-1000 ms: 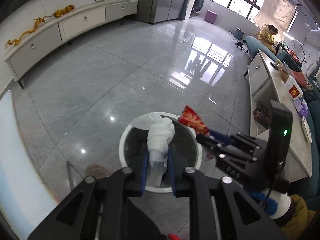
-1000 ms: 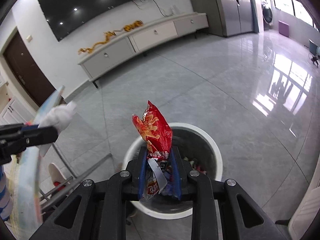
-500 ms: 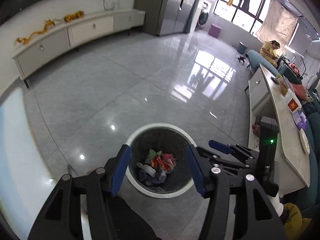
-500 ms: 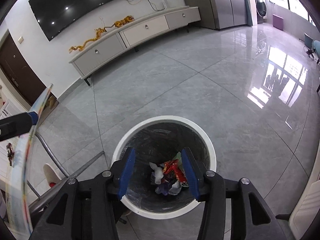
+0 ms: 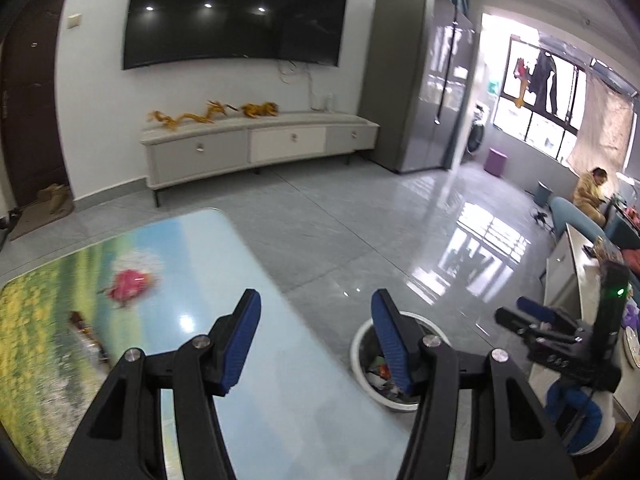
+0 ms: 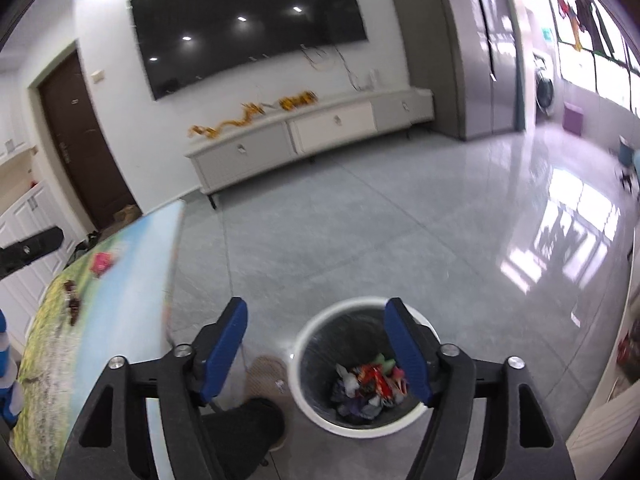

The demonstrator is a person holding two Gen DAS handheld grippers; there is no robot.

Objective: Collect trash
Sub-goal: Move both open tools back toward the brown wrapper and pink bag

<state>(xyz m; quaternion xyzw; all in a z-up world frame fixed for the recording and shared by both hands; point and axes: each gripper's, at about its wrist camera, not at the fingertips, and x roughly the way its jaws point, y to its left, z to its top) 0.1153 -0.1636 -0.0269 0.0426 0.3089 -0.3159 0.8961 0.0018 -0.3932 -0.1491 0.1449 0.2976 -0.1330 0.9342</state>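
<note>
Left wrist view: your left gripper [image 5: 316,322] is raised over the table [image 5: 224,264] edge and angled downward. Its jaws stand well apart with nothing between the blue pads [image 5: 244,340]; they have just been opening. The bin [image 5: 362,344] sits on the floor below and to the right, partly behind the right-hand finger, with trash [image 5: 380,372] in its bottom. A pink wrapper [image 5: 130,283] lies on the table ahead, well clear of the jaws. Your right gripper [image 5: 516,312] shows at the right edge, side on, above the bin's far side.

Right wrist view: your right gripper [image 6: 316,346] is tilted down over the bin [image 6: 304,344]. Its jaws are wide and empty, and have just been opening. The trash [image 6: 370,384] lies heaped inside the bin, seen between and below the pads [image 6: 224,348]. The table [image 6: 132,276] lies left, carrying the pink wrapper [image 6: 102,262] and some dark scraps [image 6: 72,304].
</note>
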